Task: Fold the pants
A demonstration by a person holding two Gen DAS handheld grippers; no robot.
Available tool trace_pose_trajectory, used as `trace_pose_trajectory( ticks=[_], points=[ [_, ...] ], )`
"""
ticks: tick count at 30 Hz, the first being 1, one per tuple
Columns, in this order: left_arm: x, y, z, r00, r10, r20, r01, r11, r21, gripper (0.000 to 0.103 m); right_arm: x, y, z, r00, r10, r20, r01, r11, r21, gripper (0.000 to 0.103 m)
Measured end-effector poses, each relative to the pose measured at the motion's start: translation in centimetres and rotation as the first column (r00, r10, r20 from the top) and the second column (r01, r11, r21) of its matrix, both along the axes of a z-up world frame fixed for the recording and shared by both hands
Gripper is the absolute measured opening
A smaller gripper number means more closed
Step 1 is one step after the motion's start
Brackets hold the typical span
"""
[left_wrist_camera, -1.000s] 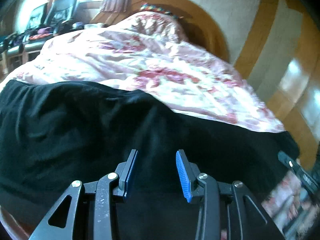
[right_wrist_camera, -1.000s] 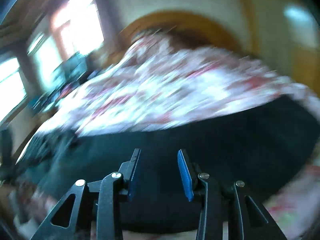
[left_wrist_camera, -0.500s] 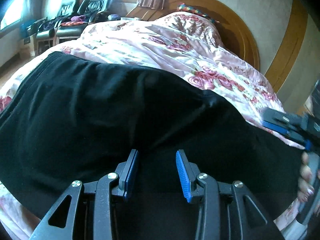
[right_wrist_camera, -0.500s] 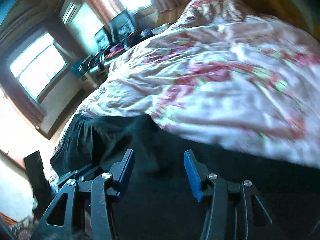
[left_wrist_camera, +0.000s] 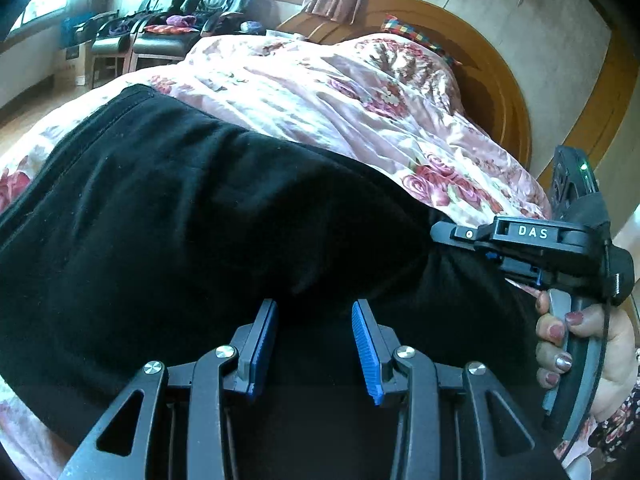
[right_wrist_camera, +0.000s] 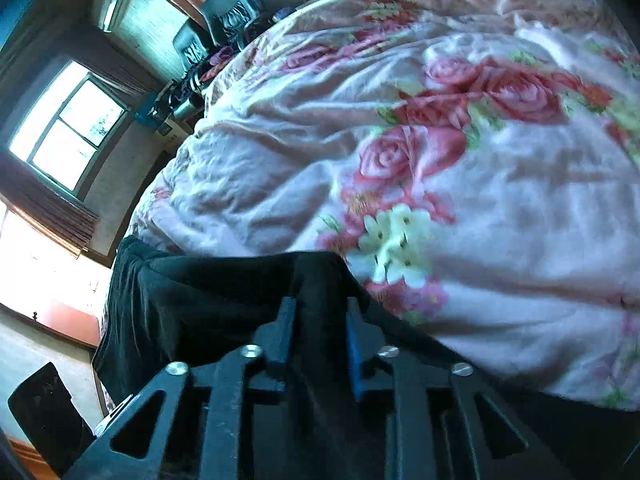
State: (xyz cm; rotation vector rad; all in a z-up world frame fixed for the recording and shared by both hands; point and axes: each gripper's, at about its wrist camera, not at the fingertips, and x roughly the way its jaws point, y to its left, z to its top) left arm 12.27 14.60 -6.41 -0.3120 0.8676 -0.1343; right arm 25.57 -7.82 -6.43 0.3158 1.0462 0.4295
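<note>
Black pants (left_wrist_camera: 192, 216) spread on bed quilt (left_wrist_camera: 320, 92); fold edge being pinched by right gripper (right_wrist_camera: 320, 320), jaws nearly closed on cloth; left gripper (left_wrist_camera: 314, 340) held agape, empty; its grasp is required next

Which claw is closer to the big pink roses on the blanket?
Right. The right claw grips the black pants at their edge beside the blanket's roses. The left claw sits open over the pants' middle, farther away.

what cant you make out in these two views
- Right tongs, right wrist view: black pants fill the gap; a firm clamp is uncertain.
- Left tongs, left wrist view: open over the pants, contact unclear.
- Pants' full outline: cut off by frame edges.
- Floral quilt: pattern blurred.
</note>
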Motion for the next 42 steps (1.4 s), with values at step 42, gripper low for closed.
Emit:
trace_pose_trajectory(
  ticks=[42],
  points=[
    [5.7, 8.3, -0.3, 0.947, 0.306, 0.102, -0.320, 0.931, 0.177, 0.002, -3.8, -1.1, -2.5, 0.988, -0.075, 0.135, 0.107, 0.964, -0.242, 0.013]
  ],
)
